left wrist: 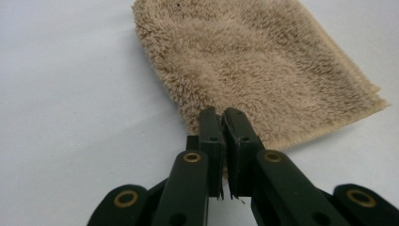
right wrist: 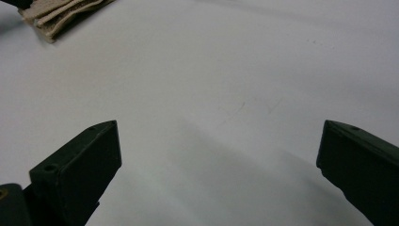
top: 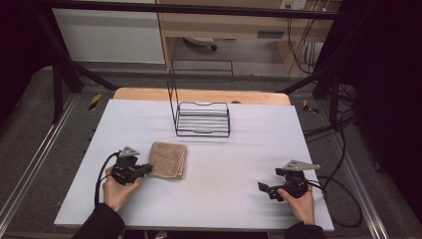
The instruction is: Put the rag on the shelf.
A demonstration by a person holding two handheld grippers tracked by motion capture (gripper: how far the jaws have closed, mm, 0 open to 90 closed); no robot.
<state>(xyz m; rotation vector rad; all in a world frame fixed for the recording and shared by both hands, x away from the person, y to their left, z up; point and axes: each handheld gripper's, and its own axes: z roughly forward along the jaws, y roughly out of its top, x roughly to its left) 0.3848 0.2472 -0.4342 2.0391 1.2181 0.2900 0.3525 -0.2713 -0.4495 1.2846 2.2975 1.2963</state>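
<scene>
High view: a folded beige terry towel [top: 168,160] lies on the white table [top: 239,149], before a black wire rack [top: 203,118]. Left gripper view: the left gripper [left wrist: 222,115] is clamped on the towel's near edge. Right gripper view: the right gripper [right wrist: 219,141] rests with jaws apart over bare tabletop. Grasping seems done; lifting likely follows.

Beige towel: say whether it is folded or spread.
Folded. The towel lies as a compact rectangle, and stacked layer edges show in the right gripper view.

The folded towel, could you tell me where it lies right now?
In the high view the folded towel lies left of centre on the white table, before the wire rack, its near-left corner pinched by the left tongs.
</scene>
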